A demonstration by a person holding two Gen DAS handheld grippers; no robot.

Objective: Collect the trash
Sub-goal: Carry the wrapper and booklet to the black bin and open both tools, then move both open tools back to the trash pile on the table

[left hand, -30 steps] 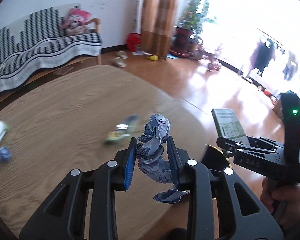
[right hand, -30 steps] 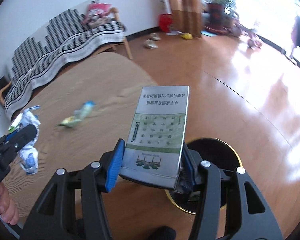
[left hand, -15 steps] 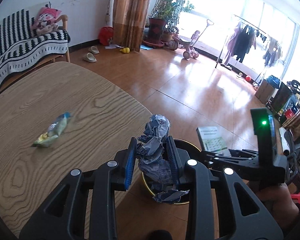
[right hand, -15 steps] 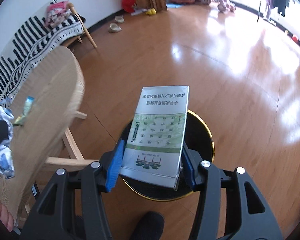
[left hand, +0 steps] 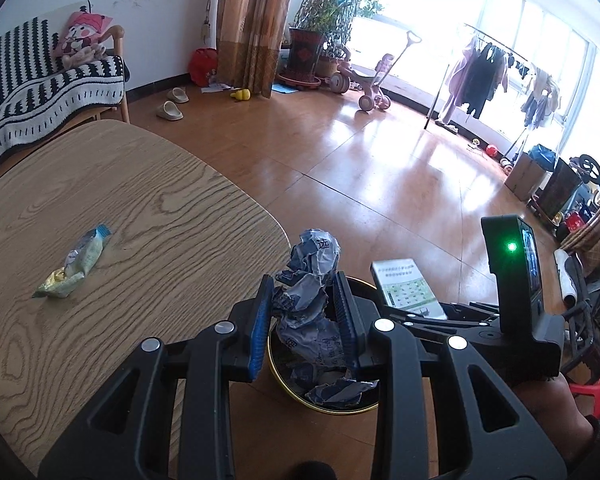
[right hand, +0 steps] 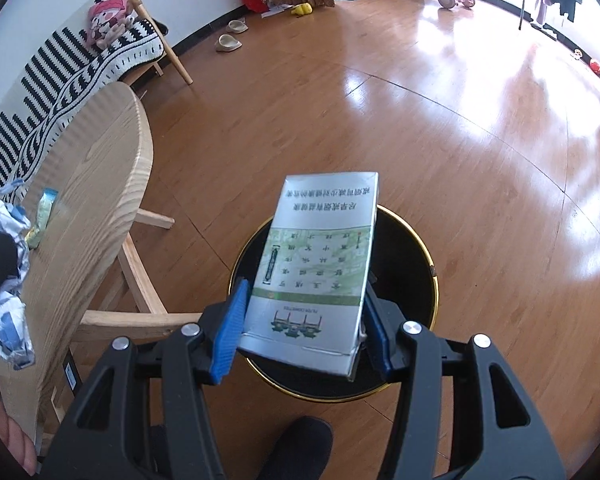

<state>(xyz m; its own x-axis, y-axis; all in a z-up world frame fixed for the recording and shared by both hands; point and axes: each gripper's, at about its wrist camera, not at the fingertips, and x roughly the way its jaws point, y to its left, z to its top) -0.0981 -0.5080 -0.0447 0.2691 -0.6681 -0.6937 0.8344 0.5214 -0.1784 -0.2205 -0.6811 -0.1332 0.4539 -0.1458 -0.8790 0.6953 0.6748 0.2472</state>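
My left gripper (left hand: pixel 303 322) is shut on a crumpled blue-and-white paper wad (left hand: pixel 310 288) and holds it over the black, gold-rimmed trash bin (left hand: pixel 340 410) beside the table. My right gripper (right hand: pixel 302 330) is shut on a flat silver-and-green carton (right hand: pixel 318 264), held above the same bin (right hand: pixel 404 256). The carton also shows in the left wrist view (left hand: pixel 406 288). A green-and-yellow snack wrapper (left hand: pixel 76 262) lies on the wooden table (left hand: pixel 100 208). The paper wad also shows at the left edge of the right wrist view (right hand: pixel 8 280).
The bin stands on the wooden floor (right hand: pixel 460 120) just off the table's rounded corner. A striped sofa (left hand: pixel 40 92) stands behind the table. Slippers (left hand: pixel 170 110), plants, a tricycle (left hand: pixel 374 80) and a clothes rack stand farther off. A dark shoe (right hand: pixel 296 448) is near the bin.
Both grippers have swung right, off the table, and now hang over the bin. Each still holds its item. The wrapper has not moved.
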